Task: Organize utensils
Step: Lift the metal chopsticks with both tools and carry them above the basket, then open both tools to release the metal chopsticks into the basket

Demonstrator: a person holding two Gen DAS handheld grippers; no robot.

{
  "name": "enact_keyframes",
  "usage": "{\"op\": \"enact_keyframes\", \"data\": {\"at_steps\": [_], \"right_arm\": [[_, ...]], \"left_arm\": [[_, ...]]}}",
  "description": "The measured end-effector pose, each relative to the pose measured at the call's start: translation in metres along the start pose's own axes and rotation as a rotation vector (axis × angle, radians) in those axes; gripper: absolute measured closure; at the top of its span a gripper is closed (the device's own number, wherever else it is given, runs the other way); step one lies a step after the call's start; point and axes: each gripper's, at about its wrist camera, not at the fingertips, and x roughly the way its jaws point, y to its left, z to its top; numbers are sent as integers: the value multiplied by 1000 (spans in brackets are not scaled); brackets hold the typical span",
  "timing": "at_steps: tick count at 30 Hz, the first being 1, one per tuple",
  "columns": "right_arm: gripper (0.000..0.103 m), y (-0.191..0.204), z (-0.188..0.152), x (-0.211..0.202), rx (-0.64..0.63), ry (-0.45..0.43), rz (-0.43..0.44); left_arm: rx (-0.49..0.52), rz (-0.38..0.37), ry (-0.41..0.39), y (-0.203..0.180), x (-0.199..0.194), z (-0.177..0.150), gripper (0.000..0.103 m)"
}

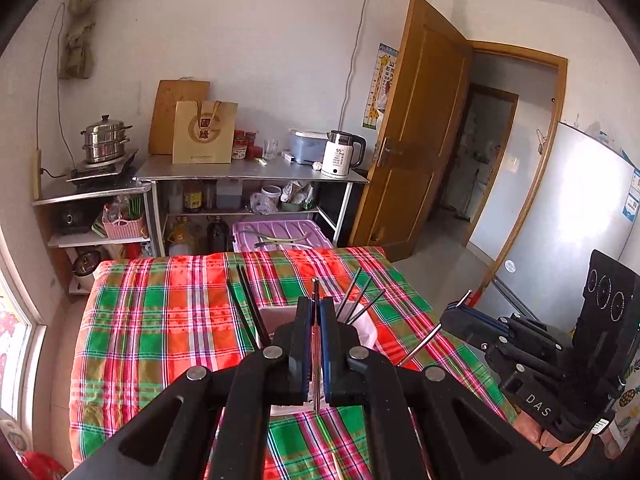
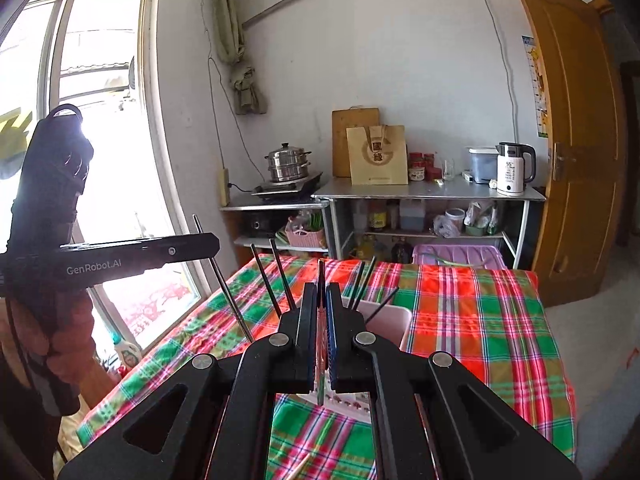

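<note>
Both grippers are up over the plaid-covered table (image 1: 160, 320), each clamped on a single chopstick. The left gripper (image 1: 316, 320) has its jaws pressed nearly together on a thin metal chopstick (image 1: 315, 292) that runs along the line of the fingers, its tip poking out past them; in the right wrist view the same stick crosses that gripper steeply, sticking out above and below it. The right gripper (image 2: 321, 320) is likewise pinched on a slim stick (image 2: 321, 276), reddish near the top, also lying along its fingers. The white holder box (image 2: 394, 320) sits on the cloth directly ahead of and below both tools, partly hidden behind their fingers. Several dark chopsticks (image 2: 362, 280) already stand in it, leaning outward, and a further pair (image 2: 276, 276) leans up at its left side. Judgement: the next move is a drop into the box, so each stick's long axis must tip from pointing forward to pointing down into the opening. Neither hand looks clearly nearer. Readable writing: "GenRobot.AI" on the left gripper's side (image 2: 94, 269), "DAS" on the right gripper's body (image 1: 538, 404), "55" on the white kettle (image 1: 340, 154), and large characters on the paper gift bag (image 1: 205, 130) that I cannot read with confidence.
</note>
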Motion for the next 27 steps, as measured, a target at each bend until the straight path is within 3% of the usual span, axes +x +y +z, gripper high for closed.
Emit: {"op": "enact_keyframes", "data": {"at_steps": [13,27], "right_arm": [[99,-7,11,41,30,-21,-11],[99,-17,-25,78,66,55,-1]], "left_arm": [[-55,5,-5,30,44,16,99],[-101,-7,60,52,89,-24,99]]}}
